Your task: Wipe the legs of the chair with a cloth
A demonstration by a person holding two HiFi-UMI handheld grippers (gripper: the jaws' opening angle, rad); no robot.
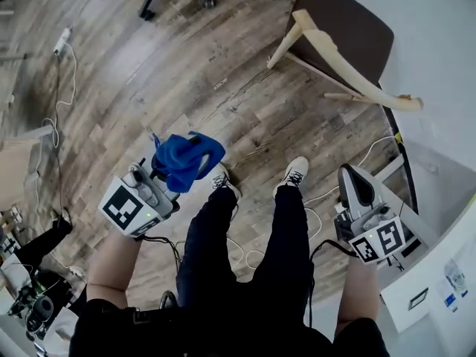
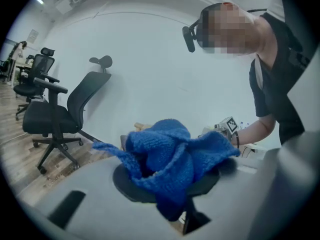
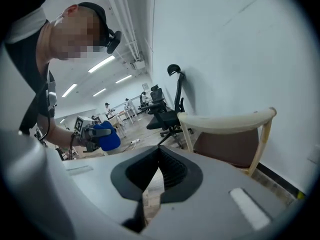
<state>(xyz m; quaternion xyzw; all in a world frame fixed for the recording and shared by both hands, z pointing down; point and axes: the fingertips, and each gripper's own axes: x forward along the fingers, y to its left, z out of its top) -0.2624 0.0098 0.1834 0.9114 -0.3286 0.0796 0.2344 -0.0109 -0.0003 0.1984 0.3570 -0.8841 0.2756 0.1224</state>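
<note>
My left gripper (image 1: 169, 171) is clenched on the bunched blue cloth (image 1: 186, 157), held up in front of my left leg, while my right gripper (image 1: 355, 178) has its jaws pressed together on nothing. The chair (image 1: 349, 28) stands by the wall, well apart from both grippers, ahead and to my right. I judge the wiping not yet begun: the cloth touches no pale wooden leg (image 1: 281, 49), so every leg is left to do; no container is in view.

The head view looks steeply down on the left claw (image 1: 169, 171) and right claw (image 1: 356, 182), while each gripper view, close behind its jaws, faces the other claw.
</note>
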